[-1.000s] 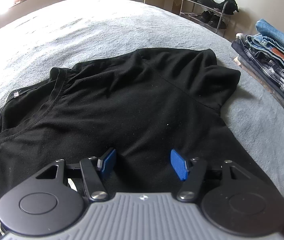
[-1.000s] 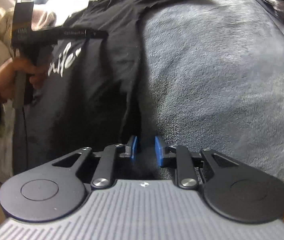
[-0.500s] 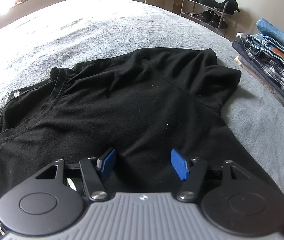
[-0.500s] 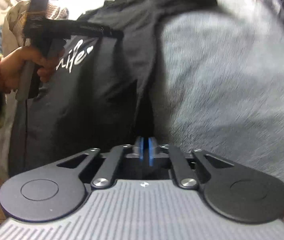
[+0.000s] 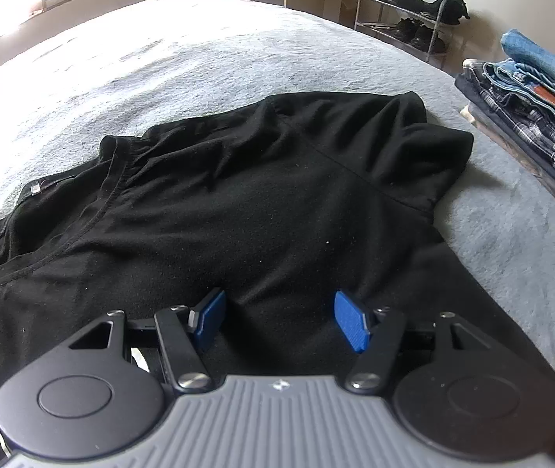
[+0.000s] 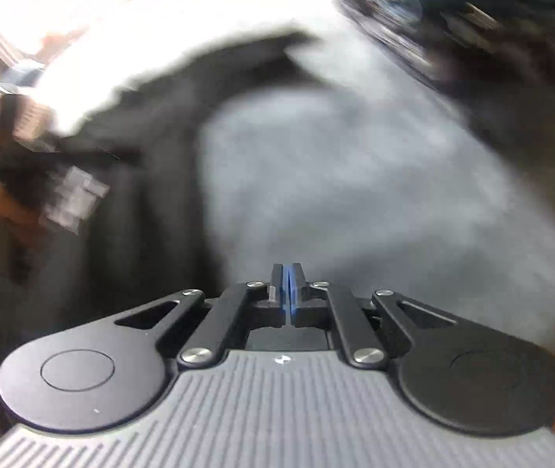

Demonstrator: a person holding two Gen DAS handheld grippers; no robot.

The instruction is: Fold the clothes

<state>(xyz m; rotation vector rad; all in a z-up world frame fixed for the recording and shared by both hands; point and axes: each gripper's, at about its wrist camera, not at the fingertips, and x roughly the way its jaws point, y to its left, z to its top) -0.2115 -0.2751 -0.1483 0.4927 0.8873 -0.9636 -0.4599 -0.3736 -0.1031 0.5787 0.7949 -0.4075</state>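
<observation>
Just black shirt (image 5: 262, 202) under left claw (image 5: 275, 318)

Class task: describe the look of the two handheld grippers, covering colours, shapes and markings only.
The left gripper and the right gripper look alike: ribbed grey body with a small diamond mark, two round black discs at the sides, black link arms with silver rivets, and blue pads on the jaws.

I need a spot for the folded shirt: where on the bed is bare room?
Free: the grey bedspread beyond the black T-shirt, up to the far edge. A narrower grey strip lies between the shirt's sleeve and the stack of folded jeans and plaid clothes. Crowded: near side, covered by the shirt.
</observation>
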